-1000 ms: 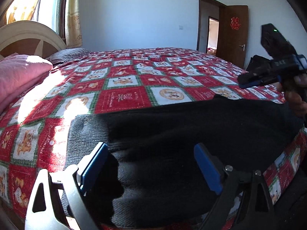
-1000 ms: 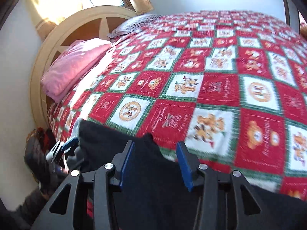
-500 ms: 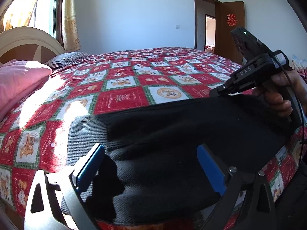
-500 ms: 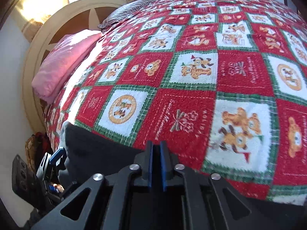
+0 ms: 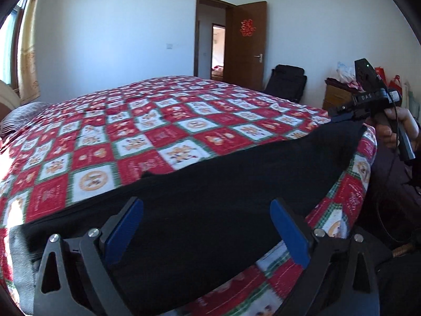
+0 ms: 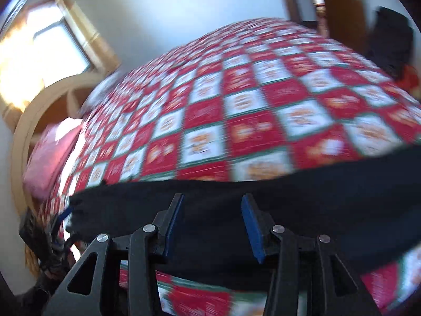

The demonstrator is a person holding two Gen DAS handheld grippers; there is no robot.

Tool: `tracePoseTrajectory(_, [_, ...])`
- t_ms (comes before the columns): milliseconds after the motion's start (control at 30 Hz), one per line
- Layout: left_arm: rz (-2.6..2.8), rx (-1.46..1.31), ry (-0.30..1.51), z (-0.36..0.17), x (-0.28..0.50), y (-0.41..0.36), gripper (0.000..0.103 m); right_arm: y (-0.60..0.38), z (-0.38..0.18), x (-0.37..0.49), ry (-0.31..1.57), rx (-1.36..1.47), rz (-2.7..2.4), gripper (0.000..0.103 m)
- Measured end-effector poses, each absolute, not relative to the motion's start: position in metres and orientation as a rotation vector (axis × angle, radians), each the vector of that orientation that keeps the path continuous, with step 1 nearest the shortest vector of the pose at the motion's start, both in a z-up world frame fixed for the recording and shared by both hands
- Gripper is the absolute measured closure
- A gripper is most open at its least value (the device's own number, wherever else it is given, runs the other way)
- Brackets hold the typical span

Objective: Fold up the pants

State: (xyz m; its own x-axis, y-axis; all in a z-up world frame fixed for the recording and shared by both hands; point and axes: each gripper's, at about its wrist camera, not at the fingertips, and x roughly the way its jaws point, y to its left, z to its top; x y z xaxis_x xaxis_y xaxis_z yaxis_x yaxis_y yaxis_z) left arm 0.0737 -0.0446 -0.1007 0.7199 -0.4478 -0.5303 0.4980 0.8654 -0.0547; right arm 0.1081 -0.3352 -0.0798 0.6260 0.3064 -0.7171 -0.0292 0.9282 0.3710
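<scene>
Black pants point(image 5: 236, 184) lie stretched in a long strip along the near edge of the bed. My left gripper point(image 5: 206, 227) hovers open over the waist end, its blue pads wide apart and off the cloth. At the far leg end a hand point(image 5: 394, 129) holds my right gripper point(image 5: 342, 117), its tip at the cloth's corner. The right wrist view is blurred. There my right gripper point(image 6: 213, 222) has its jaws opening above the pants point(image 6: 315, 197), with cloth showing behind the gap and neither pad pressing on it. My left gripper point(image 6: 61, 214) shows at the lower left.
A red, white and green checked quilt point(image 5: 158, 131) covers the bed. A pink pillow point(image 6: 50, 158) lies by the curved headboard point(image 6: 39, 110). Beyond the bed stand an open brown door point(image 5: 247, 47), a black chair point(image 5: 286, 81) and a wooden cabinet point(image 5: 336, 97).
The right gripper shut, then opened again, and swept right along the pants. The pants now lie drawn out along the bed edge. The left gripper swung right and stayed open.
</scene>
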Motion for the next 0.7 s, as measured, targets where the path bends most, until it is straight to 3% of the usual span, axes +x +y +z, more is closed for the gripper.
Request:
tracePoseTrajectory(233, [-0.637, 0.209, 0.592, -0.110, 0.077, -0.115, 0.004, -0.446, -0.070, 0.047, 0.774, 0.493, -0.034, 0.056])
tracePoseTrajectory(600, [-0.606, 0.123, 0.694, -0.146, 0.086, -0.103, 0.003, -0.517, -0.093, 0.034, 0.710, 0.641, -0.217, 0.057])
tracePoseTrajectory(700, [-0.608, 0.137, 0.692, -0.148, 0.086, -0.104, 0.001, -0.522, -0.095, 0.039, 0.693, 0.643, -0.227, 0.073])
